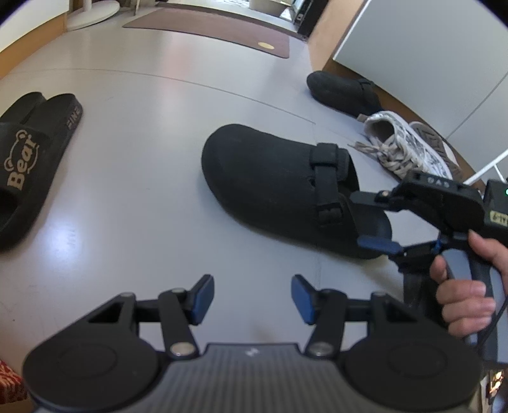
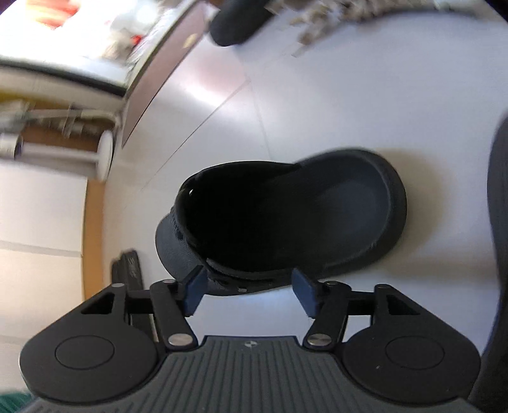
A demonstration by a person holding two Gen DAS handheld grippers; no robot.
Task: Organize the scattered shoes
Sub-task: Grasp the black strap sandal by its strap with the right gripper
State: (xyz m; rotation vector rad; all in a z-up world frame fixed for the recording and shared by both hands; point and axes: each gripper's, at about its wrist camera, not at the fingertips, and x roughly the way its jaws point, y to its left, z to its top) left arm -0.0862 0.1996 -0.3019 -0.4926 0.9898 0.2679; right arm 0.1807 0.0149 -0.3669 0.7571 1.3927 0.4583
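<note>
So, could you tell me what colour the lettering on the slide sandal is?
Tan-gold on the black slide sandal; left wrist view.

A brown mat (image 1: 222, 30) lies on the grey floor (image 1: 152, 133) beside a white round stand base (image 1: 93, 14).

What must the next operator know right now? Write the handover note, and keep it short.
Left gripper: open, empty, above bare floor.
Right gripper: open, its pads either side of the near black clog's heel end, not pressing.
The near clog sits upright on the floor. Its mate lies apart by the wall, next to the patterned sneaker.
Done: the black slides lie side by side.
Left: pair the clogs, then tidy the sneaker.
</note>
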